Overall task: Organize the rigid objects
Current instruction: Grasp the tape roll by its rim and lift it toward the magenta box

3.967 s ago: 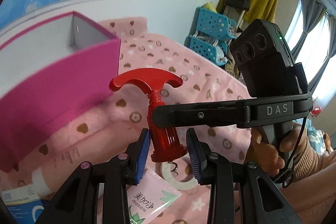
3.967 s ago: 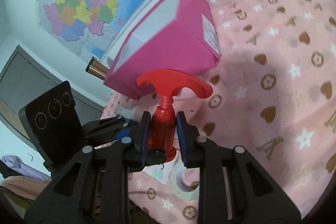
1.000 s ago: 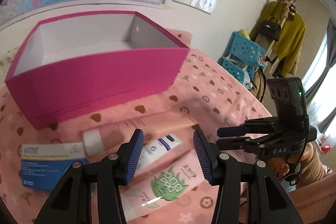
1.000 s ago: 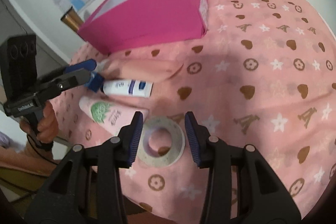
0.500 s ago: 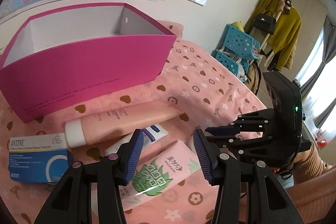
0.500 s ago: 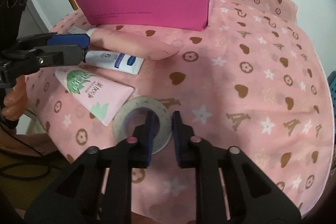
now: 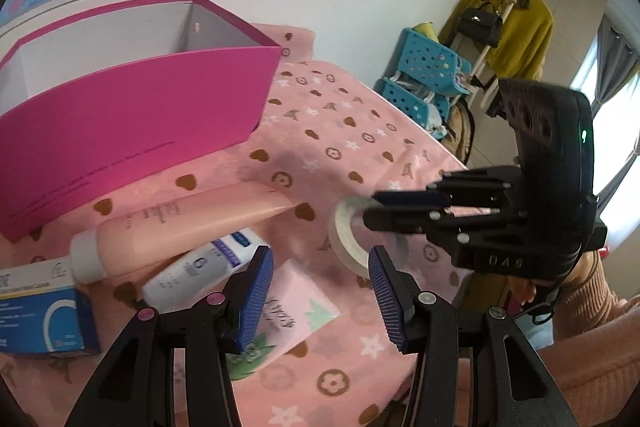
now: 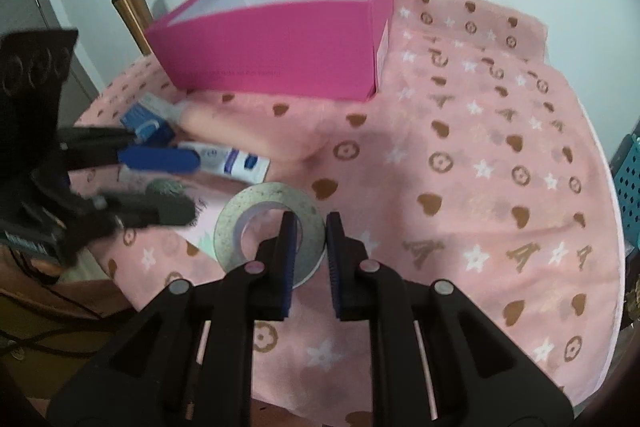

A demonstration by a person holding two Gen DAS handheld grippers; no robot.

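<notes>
A grey roll of tape (image 8: 256, 213) is gripped on its near rim by my right gripper (image 8: 311, 227), whose jaws are shut on it; in the left wrist view the roll (image 7: 347, 239) tilts up off the pink cloth. My left gripper (image 7: 320, 283) is open and empty, above a pink sachet (image 7: 280, 323), a white tube (image 7: 200, 273) and a large pink tube (image 7: 188, 223). A blue and white carton (image 7: 40, 315) lies at the left. The open pink box (image 8: 280, 43) stands at the back.
The table carries a pink patterned cloth (image 8: 480, 163). A bronze flask (image 8: 132, 15) stands behind the box. Blue baskets (image 7: 424, 75) and a coat rack (image 7: 516, 7) stand off the table's far side. The table edge runs close below both grippers.
My right gripper has closed on the tape roll's rim and tilted it up. My left gripper has shifted right, staying open. The red corkscrew held 4 s ago is out of view.
</notes>
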